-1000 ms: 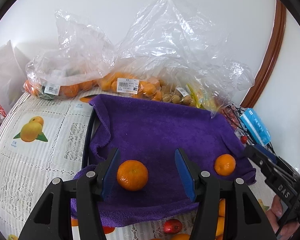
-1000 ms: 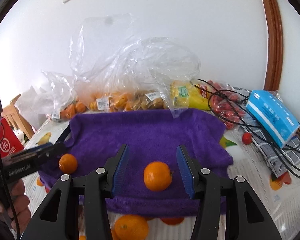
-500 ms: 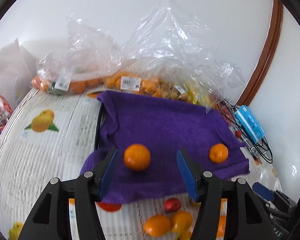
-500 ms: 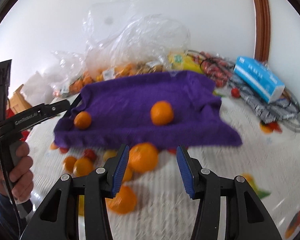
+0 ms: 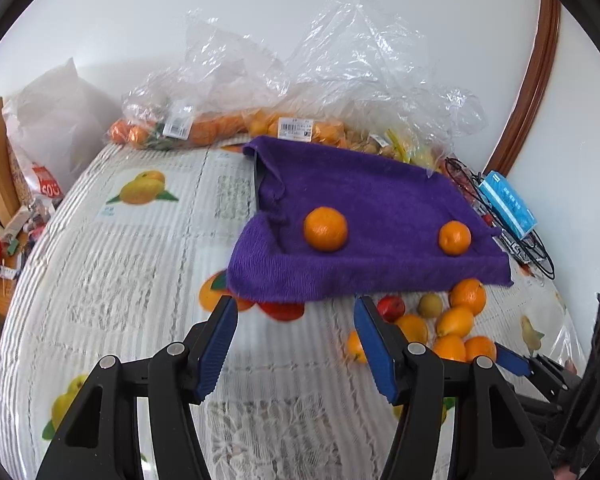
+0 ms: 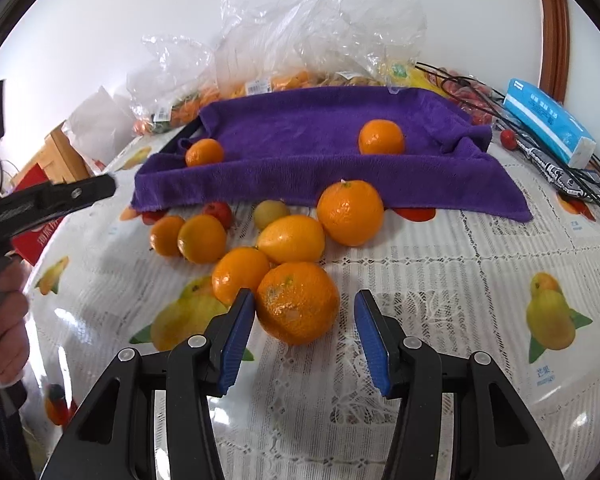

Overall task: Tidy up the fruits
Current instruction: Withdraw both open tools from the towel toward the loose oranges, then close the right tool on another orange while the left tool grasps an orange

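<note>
Two oranges (image 6: pixel 381 137) are already laid on the purple towel (image 6: pixel 300 120) toward the table's far edge, while a loose fruit cluster (image 6: pixel 268 240) remains unsorted before it, both the right gripper (image 6: pixel 304 318) and left gripper (image 5: pixel 294 330) being held apart and empty.

- Left gripper (image 5: pixel 294 342): two matte black plastic arms, each tipped with a blue ribbed pad and fixed with round silver screws.
- Right gripper (image 6: pixel 304 338): the same build, with black arms, blue pads (image 6: pixel 238 340) and silver screw heads at the joints.
- Black handle body with pale embossed lettering, too blurred to read.
- A hand (image 6: pixel 6 316) on the handle, with a dark sleeve edge below it.
</note>
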`<state>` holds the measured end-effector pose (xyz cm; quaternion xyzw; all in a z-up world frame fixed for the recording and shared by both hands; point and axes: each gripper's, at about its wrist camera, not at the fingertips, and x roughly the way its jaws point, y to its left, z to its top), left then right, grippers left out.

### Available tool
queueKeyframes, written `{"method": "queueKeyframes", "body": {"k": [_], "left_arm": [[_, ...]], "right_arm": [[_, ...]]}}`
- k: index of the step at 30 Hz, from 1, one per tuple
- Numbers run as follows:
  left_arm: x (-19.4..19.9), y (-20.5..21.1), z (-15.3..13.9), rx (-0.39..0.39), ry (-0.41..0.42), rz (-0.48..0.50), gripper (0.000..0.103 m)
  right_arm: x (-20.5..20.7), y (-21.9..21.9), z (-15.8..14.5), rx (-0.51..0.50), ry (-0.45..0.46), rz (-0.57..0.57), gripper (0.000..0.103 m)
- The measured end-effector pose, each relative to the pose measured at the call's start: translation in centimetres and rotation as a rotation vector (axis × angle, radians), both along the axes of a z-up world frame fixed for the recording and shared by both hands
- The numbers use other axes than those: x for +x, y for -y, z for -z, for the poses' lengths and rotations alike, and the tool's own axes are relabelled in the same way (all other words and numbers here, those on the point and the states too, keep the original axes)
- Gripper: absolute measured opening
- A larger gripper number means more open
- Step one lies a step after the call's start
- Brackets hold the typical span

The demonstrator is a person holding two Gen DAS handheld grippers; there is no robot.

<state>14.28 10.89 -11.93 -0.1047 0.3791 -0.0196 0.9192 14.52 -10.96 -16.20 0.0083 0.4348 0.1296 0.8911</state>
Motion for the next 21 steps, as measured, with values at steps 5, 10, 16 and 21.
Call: {"method": "queueKeyframes", "body": {"k": [5, 10, 16, 21], "left_arm": [[-0.7, 0.8, 1.1, -0.012, -0.031, 0.037, 0.058], [-0.4, 2.7, 1.3, -0.009, -0.033, 0.081, 0.058], [1.2, 4.0, 2.1, -0.032, -0.057, 0.075, 0.058], [2.0, 4.6, 3.1, -0.041, -0.073, 0.068, 0.056]], "right_arm": [[0.7, -0.3, 0.3, -0.003, -0.022, -0.021, 0.051], [0.6, -0.2, 0.1, -0.011, -0.011, -0.039, 0.044], [-0.1, 2.1, -0.6, -0.01, 0.002, -0.002, 0.044], [-0.4, 4.3, -1.1, -0.042, 0.019, 0.034, 0.044]]}}
